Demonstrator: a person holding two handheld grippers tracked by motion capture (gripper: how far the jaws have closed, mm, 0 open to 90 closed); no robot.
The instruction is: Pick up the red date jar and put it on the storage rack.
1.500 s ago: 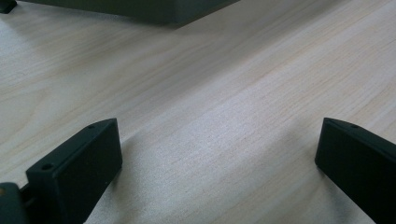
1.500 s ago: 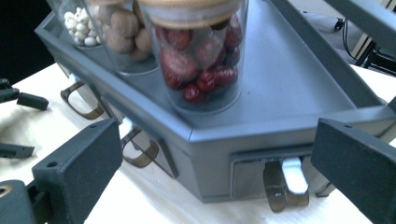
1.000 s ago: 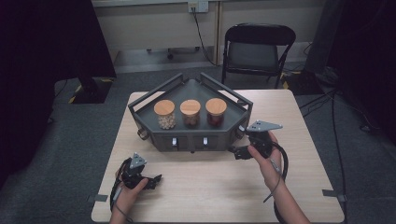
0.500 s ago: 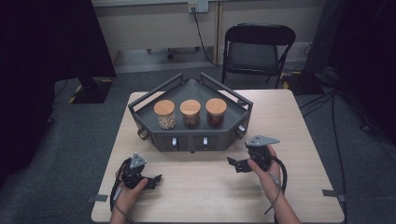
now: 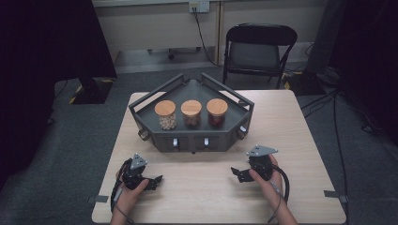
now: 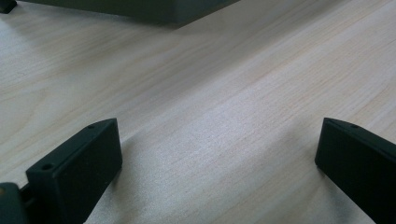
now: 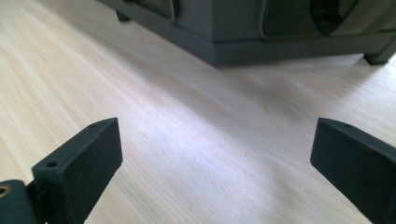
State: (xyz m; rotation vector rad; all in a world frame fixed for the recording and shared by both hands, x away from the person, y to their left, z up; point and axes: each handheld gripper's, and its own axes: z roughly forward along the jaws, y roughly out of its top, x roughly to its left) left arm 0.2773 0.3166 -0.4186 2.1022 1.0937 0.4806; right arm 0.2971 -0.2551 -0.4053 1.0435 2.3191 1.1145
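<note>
Where jaws part wide — bare table (image 6: 224, 140)

Pale wood worktop (image 5: 300, 122), roughly square. Dark angular rack (image 5: 192, 140) stands on it, middle toward the far edge. Left claw (image 5: 152, 182) and right claw (image 5: 238, 173) rest low near the near edge, well apart.
</note>
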